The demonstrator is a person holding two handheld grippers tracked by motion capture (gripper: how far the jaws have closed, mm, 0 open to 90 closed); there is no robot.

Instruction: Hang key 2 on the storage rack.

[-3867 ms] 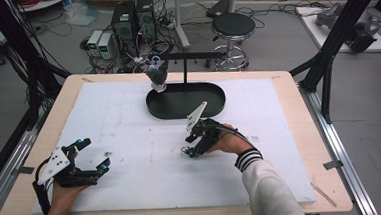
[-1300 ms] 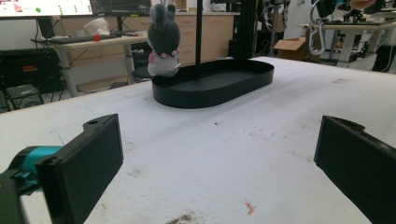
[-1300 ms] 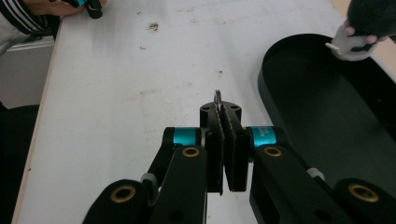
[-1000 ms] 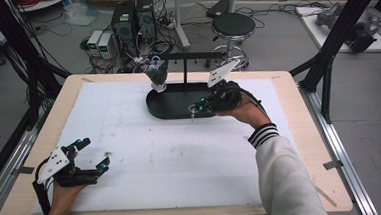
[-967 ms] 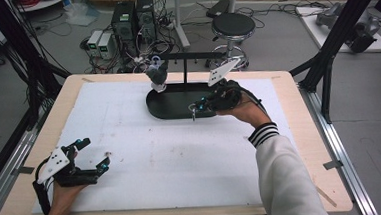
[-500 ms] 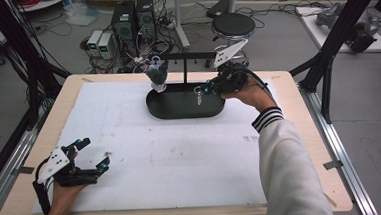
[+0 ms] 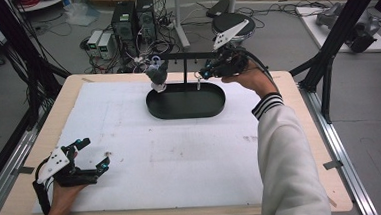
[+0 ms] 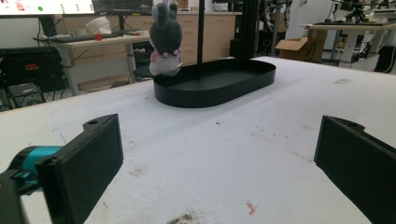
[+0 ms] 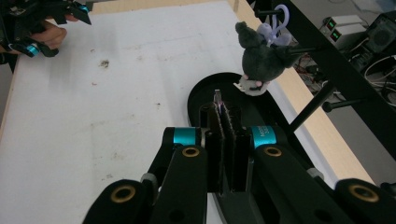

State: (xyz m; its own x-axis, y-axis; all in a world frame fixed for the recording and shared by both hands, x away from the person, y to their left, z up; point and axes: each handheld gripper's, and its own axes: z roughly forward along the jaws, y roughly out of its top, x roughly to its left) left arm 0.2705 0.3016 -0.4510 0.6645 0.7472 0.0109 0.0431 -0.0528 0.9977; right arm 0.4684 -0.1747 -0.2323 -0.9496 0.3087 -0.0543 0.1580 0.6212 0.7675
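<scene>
While my right tool (image 7: 204,75) pinches the small charm (image 9: 217,97), the bar (image 7: 190,54) lies just beside its tip.
The jaws are closed tight on the charm, above the tray (image 7: 186,108). The bar runs crosswise, with the plush (image 7: 156,74) at its left. My left tool (image 7: 94,156) rests wide open, well down the bench (image 7: 181,158).

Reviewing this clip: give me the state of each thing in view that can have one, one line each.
Right gripper: shut on a small thin item, raised over the tray by the stand's bar.
Left gripper: open, empty, low over the table's near left.
Plush toy: hanging from the stand's bar by a hook.
Black oval tray: empty, flat on the table.
</scene>
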